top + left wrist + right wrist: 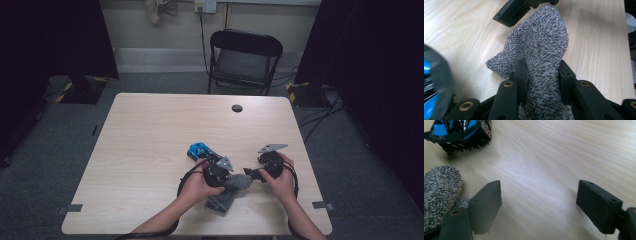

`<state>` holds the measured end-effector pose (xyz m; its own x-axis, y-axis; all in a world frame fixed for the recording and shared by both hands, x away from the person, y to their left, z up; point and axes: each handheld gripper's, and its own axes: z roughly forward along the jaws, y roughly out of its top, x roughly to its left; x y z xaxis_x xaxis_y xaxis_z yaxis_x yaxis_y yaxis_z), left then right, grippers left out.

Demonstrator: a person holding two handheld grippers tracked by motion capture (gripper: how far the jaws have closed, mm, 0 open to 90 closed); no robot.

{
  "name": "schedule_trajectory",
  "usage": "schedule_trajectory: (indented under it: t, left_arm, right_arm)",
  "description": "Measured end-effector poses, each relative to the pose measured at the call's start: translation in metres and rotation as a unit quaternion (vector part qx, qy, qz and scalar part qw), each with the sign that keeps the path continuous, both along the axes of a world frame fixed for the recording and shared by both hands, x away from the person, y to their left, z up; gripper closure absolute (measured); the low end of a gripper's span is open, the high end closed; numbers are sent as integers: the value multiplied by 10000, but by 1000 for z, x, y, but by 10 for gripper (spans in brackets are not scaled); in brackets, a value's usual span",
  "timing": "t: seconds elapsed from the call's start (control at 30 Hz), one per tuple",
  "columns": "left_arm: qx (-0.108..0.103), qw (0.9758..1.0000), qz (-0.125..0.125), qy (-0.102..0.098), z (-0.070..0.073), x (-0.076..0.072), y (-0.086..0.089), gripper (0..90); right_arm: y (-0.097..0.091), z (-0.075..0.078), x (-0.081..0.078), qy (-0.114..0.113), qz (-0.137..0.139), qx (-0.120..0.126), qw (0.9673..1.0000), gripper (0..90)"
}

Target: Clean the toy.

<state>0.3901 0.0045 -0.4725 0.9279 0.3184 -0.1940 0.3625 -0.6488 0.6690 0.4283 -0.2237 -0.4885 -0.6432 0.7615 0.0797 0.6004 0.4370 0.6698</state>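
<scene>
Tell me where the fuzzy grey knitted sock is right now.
In the high view the fuzzy grey knitted sock lies near the table's front edge, clamped in the left gripper, just below the blue toy car.

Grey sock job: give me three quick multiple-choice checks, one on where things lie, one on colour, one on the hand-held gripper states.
1. Where does the toy car sit relative to the sock?
A. farther from the person
B. on top of it
C. on the chair

2. What colour is the toy car?
A. red
B. blue and black
C. yellow

3. How do the hand-held grippers stand?
A. both open
B. left open, right shut on the sock
C. left shut on the sock, right open

Answers:
1 A: the high view shows the car beyond the sock on the table.
2 B: its blue body shows from above.
3 C: the left hand-held gripper pinches the knit fabric, while the right hand-held gripper has bare wood between its jaws.
</scene>
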Motion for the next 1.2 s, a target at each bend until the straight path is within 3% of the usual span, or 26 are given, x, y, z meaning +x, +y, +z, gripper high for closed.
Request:
schedule_trajectory:
  t: [0.17, 0.37, 0.57, 0.73, 0.93, 1.0, 1.1, 1.2]
  left_arm:
    - [-109, 9999, 28, 11, -2, 0, 0, 643]
    - [-233, 9995, 166, -155, 2, -3, 10, 379]
    - [-504, 9974, 401, -311, 15, 1, 29, 287]
    - [-496, 9934, 879, -546, 23, 16, 56, 257]
    - [-384, 9837, 1515, -891, 22, 40, 90, 228]
    - [-311, 9816, 1630, -941, 19, 47, 96, 205]
    - [-230, 9806, 1733, -890, 10, 56, 98, 201]
    - [-284, 9798, 1754, -922, 5, 60, 94, 189]
  right_arm:
    - [-5, -4, -4, -124, -41, 51, 9999, 207]
    - [-2, -8, -8, -425, -1, -158, 9990, 194]
    - [-3, -11, -8, -508, -21, -82, 9987, 178]
    - [-3, -13, -8, -595, -67, -16, 9982, 174]
    - [-3, -13, -8, -596, -61, -15, 9982, 173]
    - [-3, -13, -8, -597, -49, -16, 9982, 174]
    - [-4, -13, -8, -599, -17, -11, 9982, 174]
    - [-4, -12, -8, -562, 40, -35, 9984, 175]
